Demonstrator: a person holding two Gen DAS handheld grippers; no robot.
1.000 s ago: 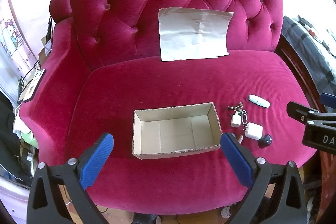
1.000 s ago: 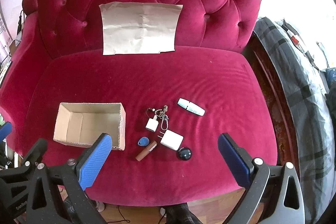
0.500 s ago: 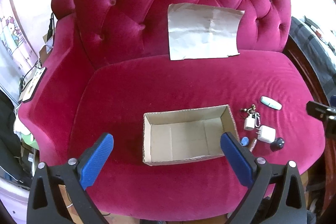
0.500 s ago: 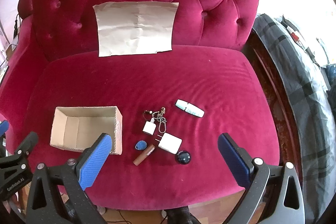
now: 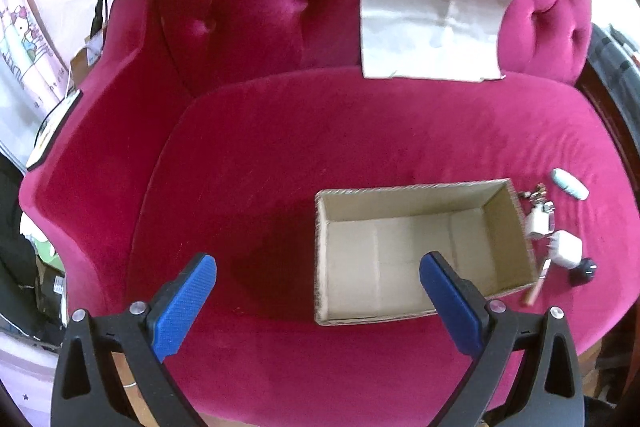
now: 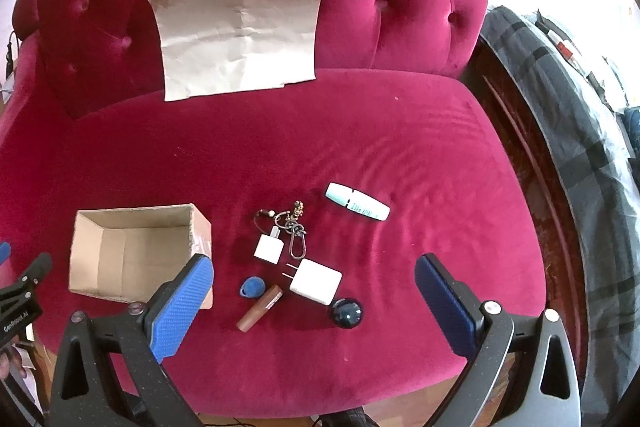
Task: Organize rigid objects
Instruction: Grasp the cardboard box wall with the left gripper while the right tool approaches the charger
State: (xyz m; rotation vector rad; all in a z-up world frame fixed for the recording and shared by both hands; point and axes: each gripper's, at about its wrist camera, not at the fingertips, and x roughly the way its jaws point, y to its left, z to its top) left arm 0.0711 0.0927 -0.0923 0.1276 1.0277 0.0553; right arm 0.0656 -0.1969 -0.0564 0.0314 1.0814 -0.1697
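Sitting on the seat of a red velvet sofa (image 6: 400,147) is a little pile of stuff: a small white cube charger (image 6: 268,247) hooked to a keyring with a carabiner (image 6: 295,227), a bigger white plug adapter (image 6: 316,281) just below it, a blue teardrop fob (image 6: 252,286), a brown lipstick-looking tube (image 6: 260,307) lying tilted, and a dark round ball (image 6: 345,313) just beside the adapter. A white and mint tube (image 6: 356,207) lies a bit apart, further back and to the right.

Just left of the pile there's an open cardboard box (image 6: 128,259), nothing in it from what I can see in the left view (image 5: 400,251).

Both tools hover over the front edge of the seat, spread wide, gripping nothing: left tool (image 5: 318,297) in front of the box, right tool (image 6: 314,301) around the pile. A creased sheet of paper (image 6: 240,35) leans on the tufted backrest. A plaid blanket (image 6: 580,147) is off to the right.
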